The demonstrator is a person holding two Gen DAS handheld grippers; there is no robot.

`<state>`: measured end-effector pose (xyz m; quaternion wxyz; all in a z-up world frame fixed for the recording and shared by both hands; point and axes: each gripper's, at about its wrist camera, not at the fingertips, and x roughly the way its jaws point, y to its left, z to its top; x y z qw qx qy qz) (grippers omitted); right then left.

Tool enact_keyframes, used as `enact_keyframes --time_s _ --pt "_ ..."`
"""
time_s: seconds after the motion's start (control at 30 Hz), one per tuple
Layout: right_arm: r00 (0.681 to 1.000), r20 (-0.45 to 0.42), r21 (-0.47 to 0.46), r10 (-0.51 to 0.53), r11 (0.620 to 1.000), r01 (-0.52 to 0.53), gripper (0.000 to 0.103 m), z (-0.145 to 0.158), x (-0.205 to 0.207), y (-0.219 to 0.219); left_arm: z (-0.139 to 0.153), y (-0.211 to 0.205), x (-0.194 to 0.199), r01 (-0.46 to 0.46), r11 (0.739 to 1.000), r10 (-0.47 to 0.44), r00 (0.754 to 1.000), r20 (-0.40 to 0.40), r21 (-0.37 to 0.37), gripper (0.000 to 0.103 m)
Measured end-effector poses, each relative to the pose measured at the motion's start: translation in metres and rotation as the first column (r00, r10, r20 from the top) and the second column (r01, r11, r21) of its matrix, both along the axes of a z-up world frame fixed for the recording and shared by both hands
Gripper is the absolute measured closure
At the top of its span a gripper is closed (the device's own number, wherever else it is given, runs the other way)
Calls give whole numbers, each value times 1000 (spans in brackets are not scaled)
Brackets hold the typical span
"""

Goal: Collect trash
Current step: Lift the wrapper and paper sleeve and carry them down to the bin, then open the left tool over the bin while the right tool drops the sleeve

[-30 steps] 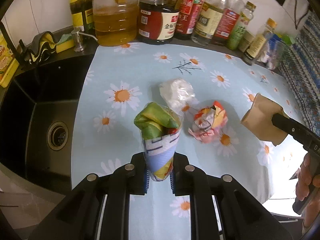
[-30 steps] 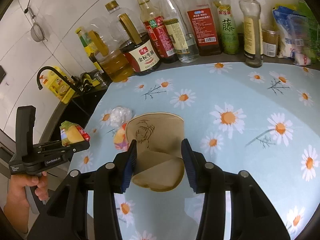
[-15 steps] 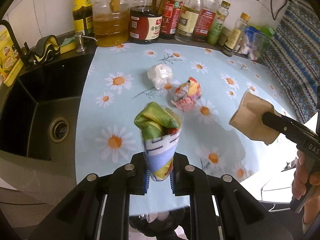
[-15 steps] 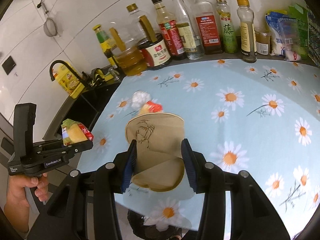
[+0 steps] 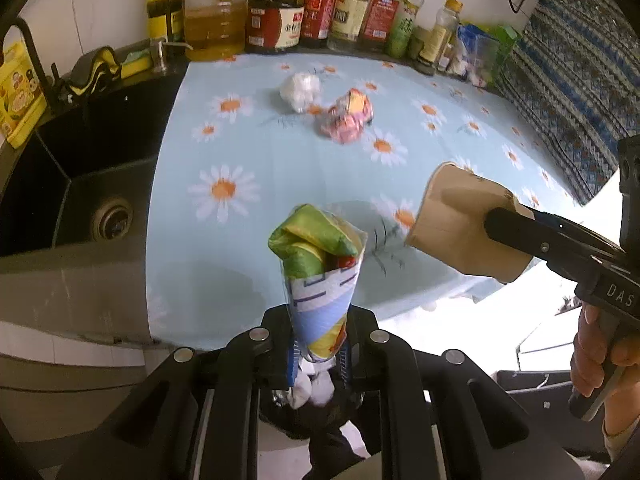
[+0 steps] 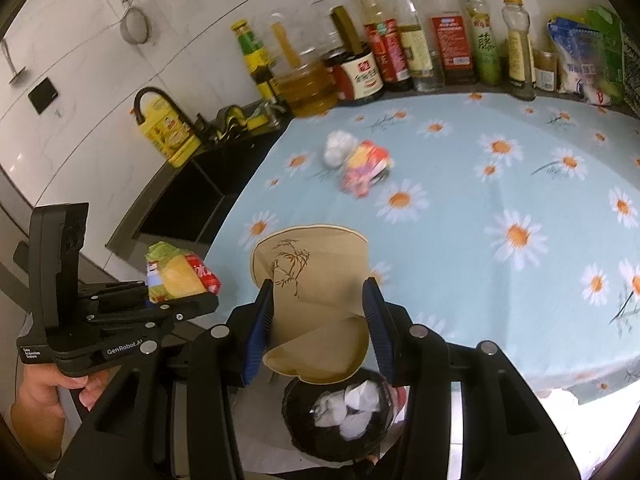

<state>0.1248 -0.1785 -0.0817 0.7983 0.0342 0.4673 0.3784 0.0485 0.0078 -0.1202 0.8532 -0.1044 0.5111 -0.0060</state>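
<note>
Left wrist view: my left claw (image 5: 319, 354) is pinching a crumpled snack wrapper (image 5: 318, 268), green and yellow on top, blue and white lower, and its narrow end sits between the two pads. Directly under this claw I see the trash bin (image 5: 316, 394), dark, with white paper inside. The wrapper is above the bin, at the near edge of the counter (image 5: 280, 168), which has a light blue cloth with daisies.

My right claw (image 6: 318, 318) is pressed on a brown paper cup (image 6: 316, 276) that is squashed flat, with a small bamboo drawing on it. In the right wrist view the cup is also above the bin (image 6: 340, 412), a little toward the counter from it.

Farther from the bin, near the middle of the counter, a white paper ball (image 5: 300, 88) and a red and yellow wrapper (image 5: 348, 116) lie just beside each other. Beyond them, at the wall, stands a row of bottles (image 5: 320, 8). Left of the counter is a black sink (image 5: 80, 184).
</note>
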Motion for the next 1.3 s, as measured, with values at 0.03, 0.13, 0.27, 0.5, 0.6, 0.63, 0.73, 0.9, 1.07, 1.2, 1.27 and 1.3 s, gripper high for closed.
enact_keyframes --time_s 0.03,0.13,0.27,0.5,0.6,0.63,0.73,0.9,1.07,1.2,1.27,1.3 --pt "1000 -4 0 3 1000 -3 58 -1 -4 1 -2 -1 -4 1 1000 -1 1000 -3 -2 89" --pt "1000 -14 -3 17 1000 -17 58 -6 -18 5 -8 -1 -17 3 1000 -4 1000 -16 -10 89" --pt "999 -32 -8 34 999 -34 58 -13 -33 9 -20 -3 -32 5 1000 -6 999 -39 -23 89" --pt "996 -71 -34 56 998 -58 58 -31 -53 14 -44 -4 -49 8 998 -13 996 -89 -56 89" --pt "993 -100 -56 59 996 -64 58 -45 -58 15 -58 -4 -55 2 997 -11 993 -120 -73 89" --pt "992 -109 -61 57 996 -64 58 -49 -59 15 -62 -4 -56 1 997 -11 992 -129 -79 89" --pt "988 -148 -84 45 995 -58 58 -65 -62 13 -81 -3 -61 -3 995 -14 985 -174 -98 89" --pt "975 -221 -120 22 991 -50 58 -93 -71 11 -113 -3 -68 -14 992 -18 968 -249 -128 89" --pt "959 -285 -154 7 987 -53 58 -123 -78 9 -139 -2 -73 -31 990 -14 951 -308 -139 89" --pt "945 -326 -185 5 980 -69 58 -147 -79 11 -160 -1 -74 -33 990 -18 934 -358 -137 89" --pt "937 -350 -202 3 976 -79 58 -161 -80 13 -169 1 -75 -40 989 -17 926 -378 -144 89" --pt "935 -355 -208 2 975 -81 58 -166 -81 14 -171 2 -75 -43 988 -17 923 -384 -147 89"
